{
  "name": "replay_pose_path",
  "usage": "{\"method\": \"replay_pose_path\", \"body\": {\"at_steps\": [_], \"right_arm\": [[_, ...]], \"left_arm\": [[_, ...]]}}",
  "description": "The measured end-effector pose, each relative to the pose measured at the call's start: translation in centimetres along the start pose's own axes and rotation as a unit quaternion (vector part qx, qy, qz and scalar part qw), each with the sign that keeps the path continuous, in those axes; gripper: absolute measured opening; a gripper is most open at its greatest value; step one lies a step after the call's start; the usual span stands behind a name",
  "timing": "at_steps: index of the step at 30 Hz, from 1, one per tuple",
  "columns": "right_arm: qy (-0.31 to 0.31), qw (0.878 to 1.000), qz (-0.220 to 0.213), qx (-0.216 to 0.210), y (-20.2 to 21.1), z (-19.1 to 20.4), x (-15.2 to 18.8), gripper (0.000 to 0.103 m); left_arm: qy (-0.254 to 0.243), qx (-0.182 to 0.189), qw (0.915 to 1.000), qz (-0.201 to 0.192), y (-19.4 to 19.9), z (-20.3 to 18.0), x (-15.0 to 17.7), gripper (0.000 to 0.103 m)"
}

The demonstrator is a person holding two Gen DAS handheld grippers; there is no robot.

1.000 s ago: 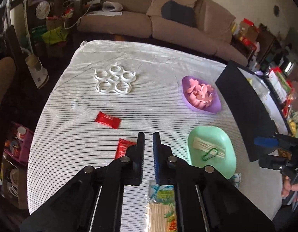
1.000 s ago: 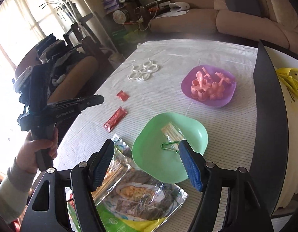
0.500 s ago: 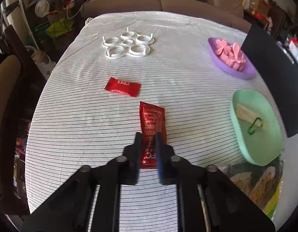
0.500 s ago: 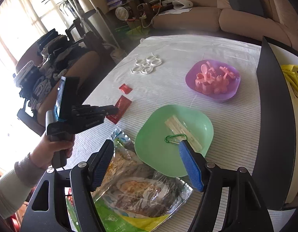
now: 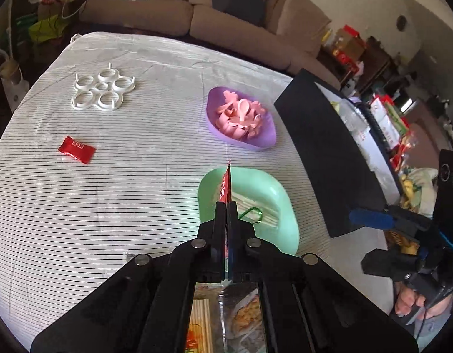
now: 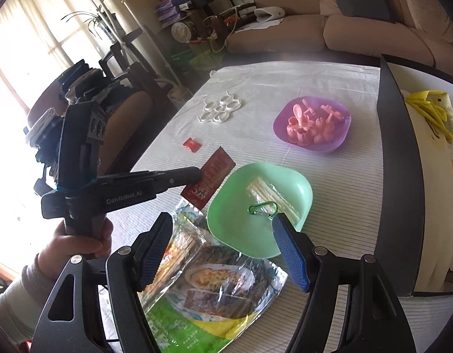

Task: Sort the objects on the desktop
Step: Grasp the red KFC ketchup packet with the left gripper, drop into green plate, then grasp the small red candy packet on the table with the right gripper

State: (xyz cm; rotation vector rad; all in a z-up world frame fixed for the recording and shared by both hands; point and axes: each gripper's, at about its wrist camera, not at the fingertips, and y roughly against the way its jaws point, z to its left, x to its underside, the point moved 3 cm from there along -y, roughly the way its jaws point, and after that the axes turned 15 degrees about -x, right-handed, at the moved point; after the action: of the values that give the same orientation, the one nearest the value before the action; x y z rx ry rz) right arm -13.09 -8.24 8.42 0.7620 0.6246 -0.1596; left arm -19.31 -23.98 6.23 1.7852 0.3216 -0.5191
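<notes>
My left gripper [image 5: 226,206] is shut on a red ketchup sachet [image 5: 225,184], which stands edge-on above the near-left rim of the green plate [image 5: 267,182]. In the right wrist view the same left gripper [image 6: 197,175] holds the sachet [image 6: 211,176] off the table, just left of the green plate [image 6: 235,226]. That plate holds a green carabiner [image 6: 263,208] and pale sticks. My right gripper [image 6: 222,220] stands open with nothing between its fingers, over the plate's near edge. A small red packet [image 5: 76,153] lies on the cloth at the left.
A purple bowl [image 5: 264,144] of pink plastic pieces sits beyond the green plate. A white ring holder [image 5: 104,89] lies far left. A clear snack bag [image 6: 214,288] lies at the near table edge. A tall black panel [image 6: 400,176] walls off the right side.
My left gripper closed on the long red sachet, lifted it off the cloth and swung right to the green plate. The right gripper stayed open and barely shifted.
</notes>
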Motion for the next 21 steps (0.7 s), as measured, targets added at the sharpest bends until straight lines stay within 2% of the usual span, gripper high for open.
{"method": "replay_pose_path", "body": {"at_steps": [2, 3, 7, 8, 10, 12, 13, 14, 15, 17, 19, 21], "right_arm": [[0.003, 1.0, -0.002, 0.005, 0.5, 0.0, 0.0, 0.074], [0.002, 1.0, -0.004, 0.008, 0.7, -0.1, 0.0, 0.074], [-0.008, 1.0, -0.015, 0.005, 1.5, -0.4, 0.3, 0.075], [-0.008, 1.0, -0.014, 0.006, 1.6, -0.3, 0.4, 0.075], [-0.007, 1.0, -0.009, 0.005, 1.8, -0.2, 0.7, 0.076], [-0.007, 1.0, -0.009, 0.007, 2.1, -0.1, 0.8, 0.076], [-0.008, 1.0, -0.011, 0.006, 2.3, -0.2, 0.8, 0.077], [-0.01, 1.0, -0.014, 0.006, 2.6, -0.2, 0.8, 0.078], [-0.016, 0.999, -0.028, -0.002, 3.1, -0.3, 0.6, 0.083], [-0.02, 0.999, -0.034, 0.003, 3.4, -0.3, 0.3, 0.083], [-0.017, 0.999, -0.035, 0.003, 3.3, -0.1, -0.1, 0.083], [-0.011, 1.0, -0.029, 0.001, 2.6, 0.3, -0.6, 0.083]], "left_arm": [[-0.023, -0.023, 0.9995, -0.004, 0.0, -1.4, 0.0, 0.001], [-0.042, -0.052, 0.9977, -0.005, -0.6, -2.2, 0.0, 0.001], [-0.102, -0.143, 0.9843, 0.017, -3.9, -4.9, 1.1, 0.001], [-0.103, -0.148, 0.9832, 0.03, -4.6, -5.4, 1.5, 0.001], [-0.087, -0.132, 0.9862, 0.05, -5.3, -6.1, 2.1, 0.003], [-0.063, -0.105, 0.9913, 0.048, -4.6, -6.4, 2.4, 0.017], [-0.04, -0.083, 0.9949, 0.04, -3.8, -6.1, 2.3, 0.035], [-0.013, -0.056, 0.9978, 0.034, -3.0, -5.6, 2.2, 0.046], [0.015, -0.042, 0.9985, 0.031, -2.3, -4.9, 2.2, 0.045], [0.082, -0.029, 0.9961, 0.014, -0.6, -2.5, 2.3, 0.045], [0.134, -0.038, 0.9902, -0.009, 1.1, 0.1, 2.7, 0.045], [0.165, -0.051, 0.9845, -0.032, 2.6, 2.4, 3.2, 0.045]]}}
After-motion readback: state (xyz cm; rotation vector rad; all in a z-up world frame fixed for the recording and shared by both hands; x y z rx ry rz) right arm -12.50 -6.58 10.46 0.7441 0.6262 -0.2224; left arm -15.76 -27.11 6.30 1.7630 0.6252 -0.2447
